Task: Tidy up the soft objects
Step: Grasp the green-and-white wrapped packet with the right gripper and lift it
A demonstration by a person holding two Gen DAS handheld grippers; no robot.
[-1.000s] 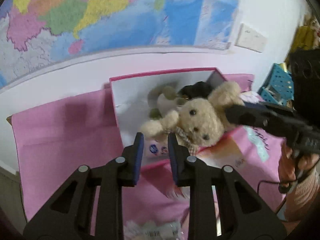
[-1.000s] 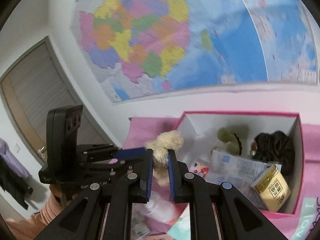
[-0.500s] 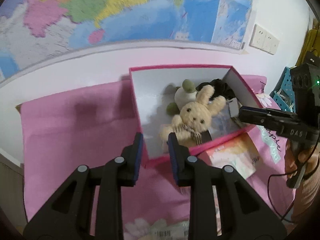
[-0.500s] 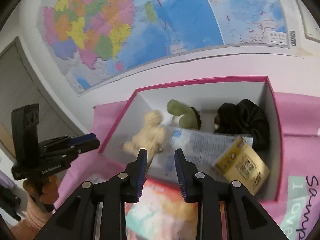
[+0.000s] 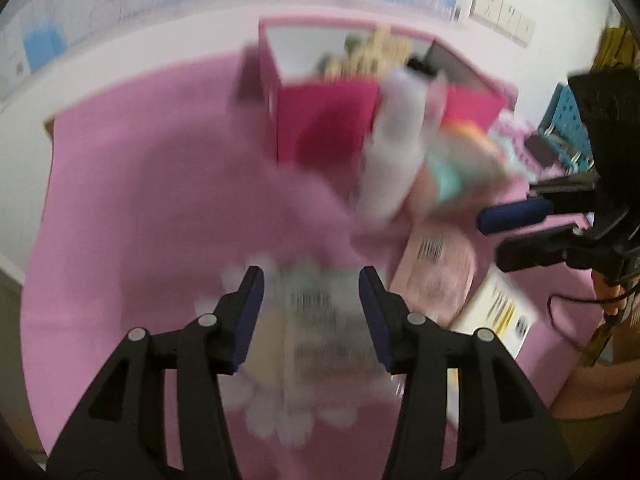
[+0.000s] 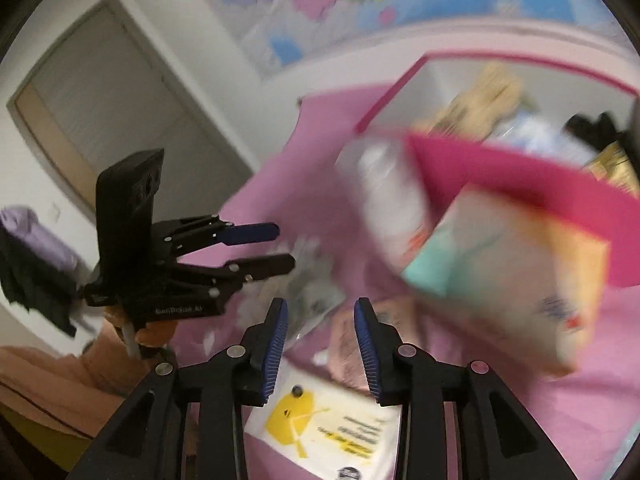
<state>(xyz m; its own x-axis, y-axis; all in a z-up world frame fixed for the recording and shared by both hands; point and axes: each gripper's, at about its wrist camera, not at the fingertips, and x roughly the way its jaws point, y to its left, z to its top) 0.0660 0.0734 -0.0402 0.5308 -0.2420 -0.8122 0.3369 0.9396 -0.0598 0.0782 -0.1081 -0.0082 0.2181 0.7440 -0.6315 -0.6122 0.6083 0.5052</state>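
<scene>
Both jaws just opening, nothing gripped; left gripper [image 5: 311,316] straddles crinkly packet [image 5: 320,320]; risk: slippery film slides out, or pink cloth [image 5: 160,200] snags.

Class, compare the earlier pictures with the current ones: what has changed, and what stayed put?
The teddy bear, let go, now lies in the pink box. Both grippers, left and right, have just been opening, empty, and dropped toward the packets on the pink cloth. The box stayed put.

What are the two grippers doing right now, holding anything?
Left gripper: open, jaws just widening, holding nothing; a blurred packet lies below.
Right gripper: open, jaws just widening, holding nothing.
</scene>
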